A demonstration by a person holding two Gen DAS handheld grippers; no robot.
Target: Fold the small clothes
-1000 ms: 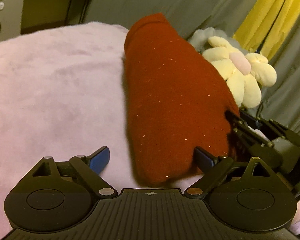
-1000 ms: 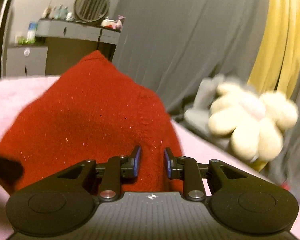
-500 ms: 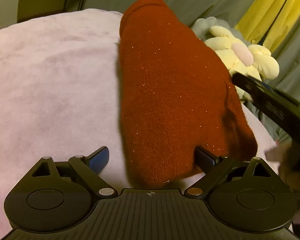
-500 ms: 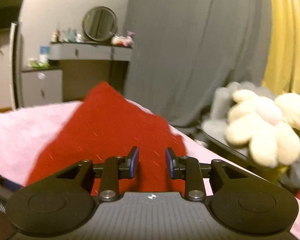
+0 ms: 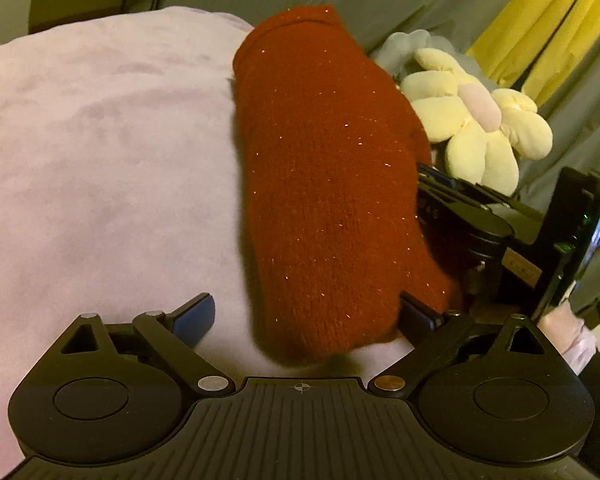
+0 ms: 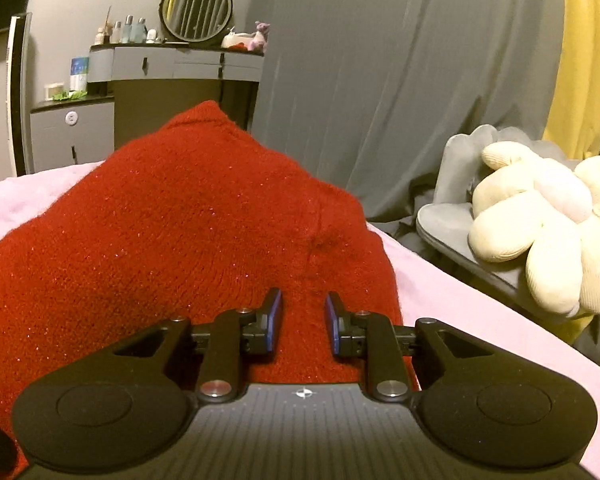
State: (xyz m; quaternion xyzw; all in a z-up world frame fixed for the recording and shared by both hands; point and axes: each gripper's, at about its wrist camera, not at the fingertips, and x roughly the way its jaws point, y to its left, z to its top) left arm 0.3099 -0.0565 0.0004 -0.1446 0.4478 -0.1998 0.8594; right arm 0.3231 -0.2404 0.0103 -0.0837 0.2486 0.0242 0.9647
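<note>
Two grippers on one red knit garment (image 5: 332,200), which lies folded into a long strip on the pink blanket (image 5: 100,140). Left gripper (image 5: 306,316) gapes wide, gripping nothing, the strip's near end sitting between its fingers. Right gripper (image 6: 303,326) is narrowing its jaws over the knit's edge — pads not pressing yet, I'd say. Risk: a pinch this shallow could grab only the top layer and drag the fold open. Compared with half a second back, the right gripper has come in at the strip's side again — the garment hardly moved.
</note>
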